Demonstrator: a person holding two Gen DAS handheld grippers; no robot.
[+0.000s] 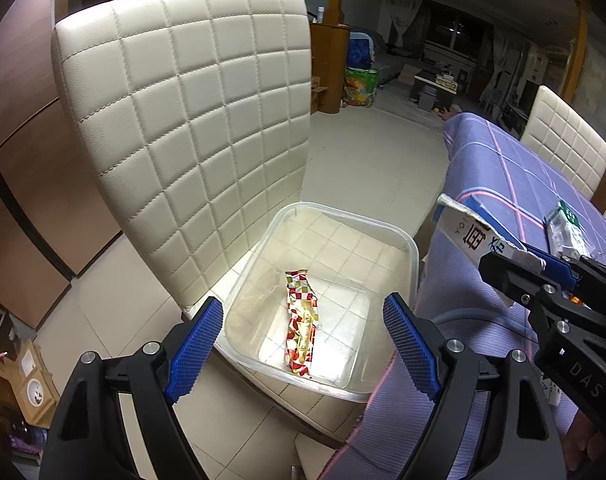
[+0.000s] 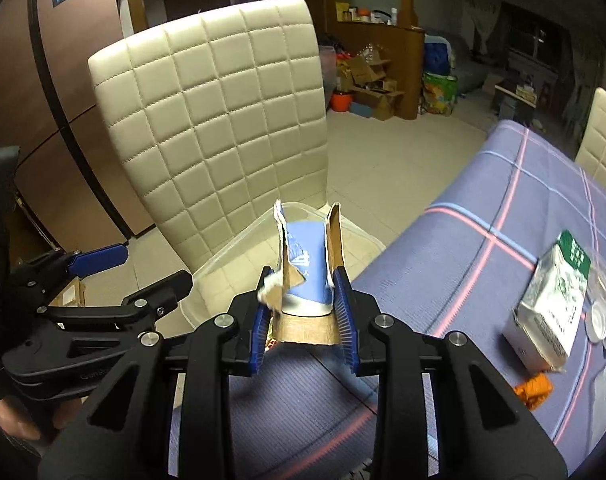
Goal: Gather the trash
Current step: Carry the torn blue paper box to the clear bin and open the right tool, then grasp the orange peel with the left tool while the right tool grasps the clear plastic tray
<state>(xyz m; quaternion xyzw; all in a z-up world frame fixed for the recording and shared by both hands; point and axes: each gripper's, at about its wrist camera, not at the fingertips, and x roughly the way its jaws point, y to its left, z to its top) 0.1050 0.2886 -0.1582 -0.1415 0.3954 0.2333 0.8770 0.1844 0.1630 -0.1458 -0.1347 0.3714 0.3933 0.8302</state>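
A clear plastic bin (image 1: 407,240) sits on the seat of a cream quilted chair (image 1: 183,120). A red, white and gold checkered wrapper (image 1: 302,320) lies inside it. My left gripper (image 1: 303,344) is open and empty just above the bin's near side. My right gripper (image 2: 305,316) is shut on a torn blue and brown cardboard piece (image 2: 305,264), held over the table edge beside the bin (image 2: 359,236). The piece also shows in the left wrist view (image 1: 475,236), and so does the right gripper (image 1: 515,268). A white and green carton (image 2: 551,300) and an orange scrap (image 2: 535,390) lie on the table.
The table wears a purple checked cloth (image 2: 483,240). A clear glass item (image 2: 605,308) stands at its right edge. A second cream chair (image 1: 563,136) stands behind the table. Tiled floor, boxes and cabinets fill the far room.
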